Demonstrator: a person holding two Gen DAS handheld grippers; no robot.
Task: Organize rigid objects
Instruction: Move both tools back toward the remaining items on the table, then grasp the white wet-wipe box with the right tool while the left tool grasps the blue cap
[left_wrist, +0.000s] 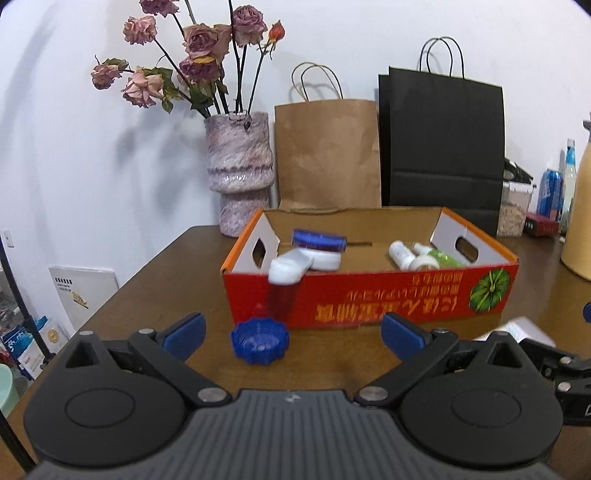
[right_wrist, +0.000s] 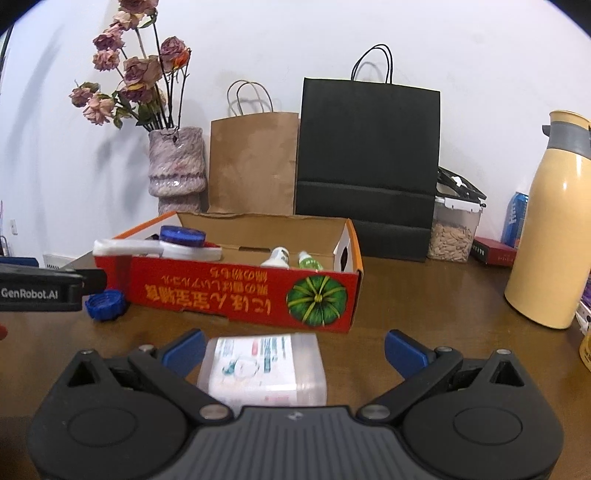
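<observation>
A red cardboard box (left_wrist: 369, 295) (right_wrist: 236, 291) stands on the wooden table. It holds a blue-lidded white jar (left_wrist: 319, 245) (right_wrist: 183, 238), a white bottle (left_wrist: 402, 254) (right_wrist: 275, 256) and a green bottle (left_wrist: 441, 256) (right_wrist: 308, 261). A white-capped red bottle (left_wrist: 286, 280) (right_wrist: 118, 258) stands against the box's front left. A blue scalloped cap (left_wrist: 259, 341) (right_wrist: 104, 304) lies on the table between my open left gripper's fingers (left_wrist: 293, 334). A clear rectangular plastic box with a printed label (right_wrist: 264, 367) lies between my open right gripper's fingers (right_wrist: 294, 352), touching neither.
A vase of dried roses (left_wrist: 240, 173), a brown paper bag (left_wrist: 327, 155) and a black paper bag (left_wrist: 445, 147) stand behind the box. A yellow thermos (right_wrist: 550, 229), a container of seeds (right_wrist: 452, 230) and a blue can (right_wrist: 515, 218) stand at the right.
</observation>
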